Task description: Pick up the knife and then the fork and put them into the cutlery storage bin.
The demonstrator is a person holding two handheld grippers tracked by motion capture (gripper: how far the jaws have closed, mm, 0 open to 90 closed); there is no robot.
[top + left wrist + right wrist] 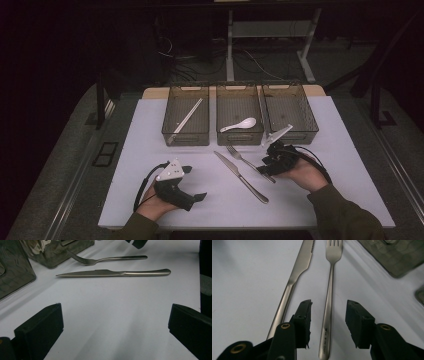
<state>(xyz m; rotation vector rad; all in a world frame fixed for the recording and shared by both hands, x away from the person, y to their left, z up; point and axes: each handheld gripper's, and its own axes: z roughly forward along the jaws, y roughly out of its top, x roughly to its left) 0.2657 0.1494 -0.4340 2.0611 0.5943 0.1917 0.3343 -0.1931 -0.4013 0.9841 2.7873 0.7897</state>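
The work in hand looks like sorting cutlery into bins, and the step now is the pick-up of the fork point(329, 293): the right claw point(328, 320) hangs over the fork's handle with its jaws parted on either side of it, pads not touching the metal. The fork lies flat on the white tabletop point(320, 165), just beside the table knife point(292, 282) and nearly parallel to it, tines pointing toward the bins. My reading is that the next move calls for lowering the right claw until the pads straddle the thin handle, then closing squarely, taking care not to nudge the knife lying close at the side; the flat, slim handle may slip or pivot if gripped off-centre. The left claw point(112, 325) rests low over bare tabletop near the person's edge, jaws wide apart and holding nothing, well apart from both pieces. Counting: three smoky translucent bins stand in a row at the far side, the left bin point(185, 115) holding what seems to be a pale chopstick or a pair of them, too fine to tell, the middle bin point(239, 114) holding one white soup spoon point(240, 124), and the right bin point(290, 112) with nothing visible inside. On the tabletop lie one fork and one knife.
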